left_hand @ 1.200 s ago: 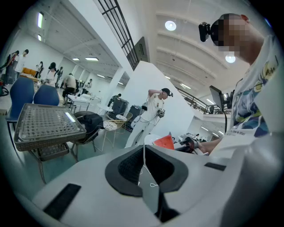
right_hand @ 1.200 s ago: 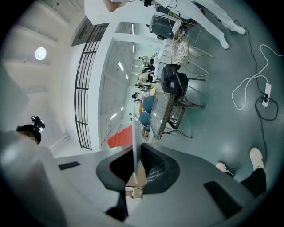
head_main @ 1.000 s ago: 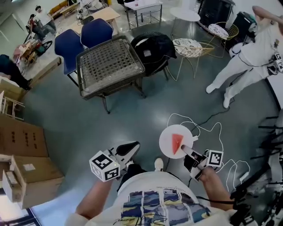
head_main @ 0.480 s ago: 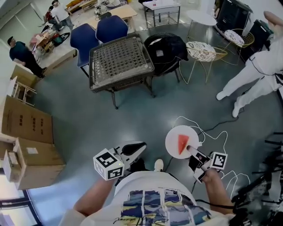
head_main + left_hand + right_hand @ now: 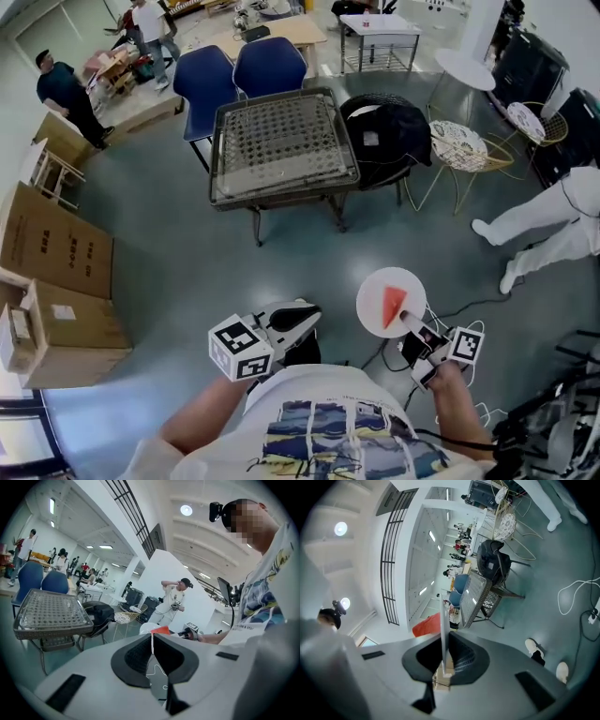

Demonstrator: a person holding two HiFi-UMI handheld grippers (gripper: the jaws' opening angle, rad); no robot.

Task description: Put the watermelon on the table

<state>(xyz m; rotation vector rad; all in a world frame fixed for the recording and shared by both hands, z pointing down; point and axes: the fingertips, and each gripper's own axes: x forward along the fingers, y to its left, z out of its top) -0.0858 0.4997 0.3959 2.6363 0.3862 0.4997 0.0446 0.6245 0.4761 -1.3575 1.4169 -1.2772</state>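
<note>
Both jaws of the right gripper (image 5: 411,322) are pinched on the near rim of a round white plate (image 5: 372,291), which shows edge-on between them in the right gripper view. The right hand (image 5: 444,373) grips the handle behind the marker cube, forearm reaching forward from the waist, and the plate is held out roughly level above the grey floor (image 5: 187,272). One red watermelon slice (image 5: 393,302) lies on the plate, a wedge on the side nearer the jaws. The left gripper (image 5: 309,314) has its jaws closed together with nothing between them; its forearm is bent forward at the person's left, pointing ahead and slightly down. Well ahead of both stands a wire-mesh table (image 5: 281,194), well apart from the plate, with two blue chairs (image 5: 208,80) behind it, a black bag (image 5: 389,131) just to its right, and cardboard boxes (image 5: 56,253) off to the left.
</note>
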